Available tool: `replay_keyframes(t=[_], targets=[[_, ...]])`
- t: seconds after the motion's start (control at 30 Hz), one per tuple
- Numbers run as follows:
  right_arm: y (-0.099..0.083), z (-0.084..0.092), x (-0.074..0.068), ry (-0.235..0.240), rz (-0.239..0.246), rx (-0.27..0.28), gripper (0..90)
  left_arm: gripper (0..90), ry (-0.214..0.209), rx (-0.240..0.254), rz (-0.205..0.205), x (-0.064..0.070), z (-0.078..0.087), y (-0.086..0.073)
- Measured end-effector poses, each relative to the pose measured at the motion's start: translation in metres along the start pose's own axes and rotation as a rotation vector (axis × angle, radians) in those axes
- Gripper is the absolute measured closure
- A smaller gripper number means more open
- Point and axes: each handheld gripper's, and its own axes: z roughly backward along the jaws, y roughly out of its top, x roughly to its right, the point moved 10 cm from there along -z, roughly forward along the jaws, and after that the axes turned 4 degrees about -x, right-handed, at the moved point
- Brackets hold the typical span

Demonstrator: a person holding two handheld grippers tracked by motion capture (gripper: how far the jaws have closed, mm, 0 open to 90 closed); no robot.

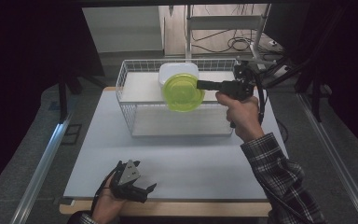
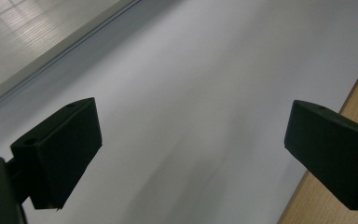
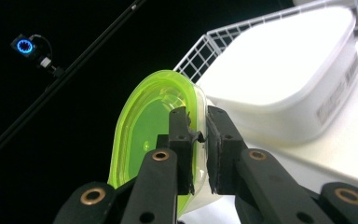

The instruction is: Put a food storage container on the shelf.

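I had the right gripper [image 1: 199,85] clamped on the rim of the green lid [image 1: 183,92], its jaws pinching the edge from both sides. In the right gripper view the lid [image 3: 142,135] stood on edge between the two black jaws, a clear rim showing around the green. From the high view I saw the lid held tilted above the wire basket [image 1: 127,112], partly in front of the white tub [image 1: 177,70] that sat at the back of the basket. The tub [image 3: 284,79] lay upside down or flat-topped, I could not tell which, with a label on its side. My right hand [image 1: 240,112] came in over the basket's right end, the plaid sleeve [image 1: 279,177] trailing back toward the table edge.

My left gripper [image 1: 129,182] rested low at the near left of the grey mat [image 1: 168,158], well apart from the basket. Its jaws stood wide with nothing between them; in the left gripper view I saw bare mat [image 2: 205,102] and the wooden table edge [image 2: 354,102] beyond the right jaw.
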Motion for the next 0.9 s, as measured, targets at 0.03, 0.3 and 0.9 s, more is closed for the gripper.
replay_keyframes(t=[0.03, 0.3, 0.9], targets=[[0.003, -0.001, 0.0, -0.005, 0.0, 0.006, 81.4, 3.4, -0.001, 0.0, 0.001, 0.0, 0.0, 0.0], [0.034, -0.006, 0.0, -0.033, -0.016, 0.066, 81.4, 3.4, -0.005, -0.002, 0.001, 0.001, 0.0, 0.0], [0.074, -0.03, 0.015, -0.147, -0.04, 0.136, 81.4, 3.4, -0.016, -0.008, 0.001, 0.001, -0.001, -0.002]])
